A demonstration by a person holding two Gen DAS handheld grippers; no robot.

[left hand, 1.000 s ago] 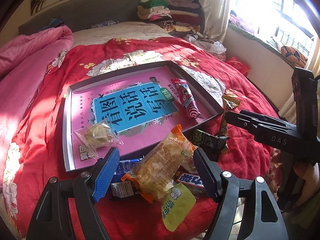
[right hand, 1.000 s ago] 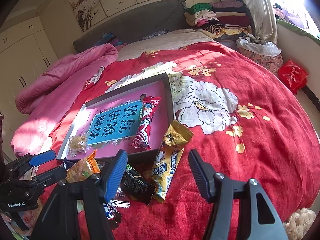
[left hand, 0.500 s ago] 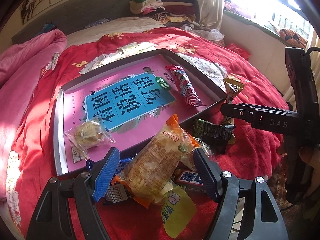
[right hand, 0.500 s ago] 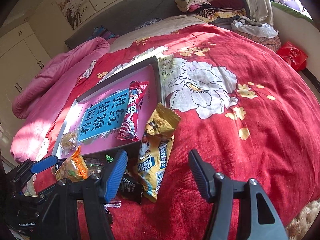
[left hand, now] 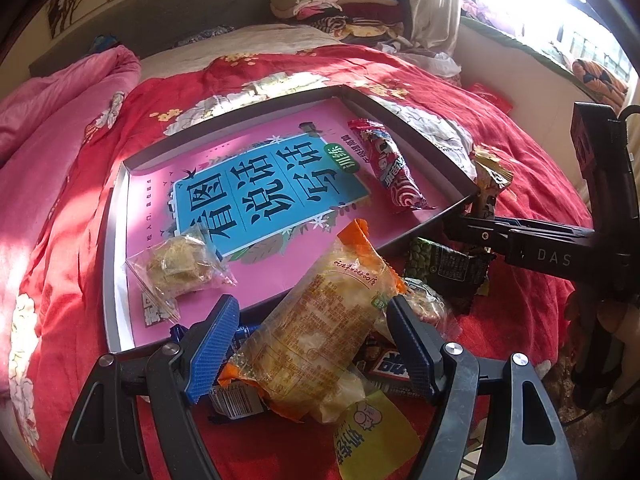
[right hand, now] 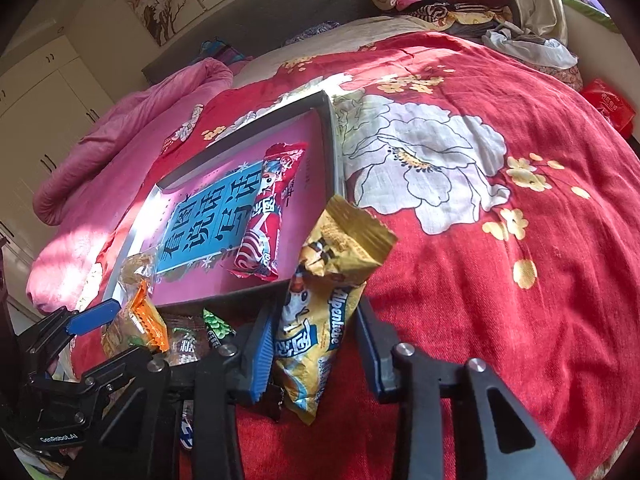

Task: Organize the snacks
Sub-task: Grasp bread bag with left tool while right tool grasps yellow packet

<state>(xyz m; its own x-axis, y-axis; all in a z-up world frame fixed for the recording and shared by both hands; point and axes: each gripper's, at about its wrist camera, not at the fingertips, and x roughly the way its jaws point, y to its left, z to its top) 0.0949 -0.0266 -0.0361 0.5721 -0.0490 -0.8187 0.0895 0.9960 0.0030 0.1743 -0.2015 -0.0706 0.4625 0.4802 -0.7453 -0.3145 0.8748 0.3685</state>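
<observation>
A grey-rimmed tray (left hand: 420,148) with a pink printed bottom lies on the red bedspread. In it are a red candy packet (left hand: 394,168) and a clear bag with a cake (left hand: 176,268). My left gripper (left hand: 312,344) is open, its blue pads either side of an orange-ended clear bread packet (left hand: 320,320) without pressing it. My right gripper (right hand: 316,344) is closing on a yellow Alpenliebe bag (right hand: 320,320). Both pads touch the bag's sides, and its gold top stands up over the tray's corner (right hand: 332,184).
A dark green packet (left hand: 448,264), a blue-white bar (left hand: 390,364) and a yellow-green packet (left hand: 368,436) lie heaped at the bed's near edge. A pink quilt (left hand: 60,120) is at the left, folded clothes (left hand: 340,4) at the headboard. The flowered spread (right hand: 500,240) stretches right.
Both grippers have sunk closer to the snack heap. The right jaws have narrowed from wide open onto the yellow bag. The left jaws have kept their width.
</observation>
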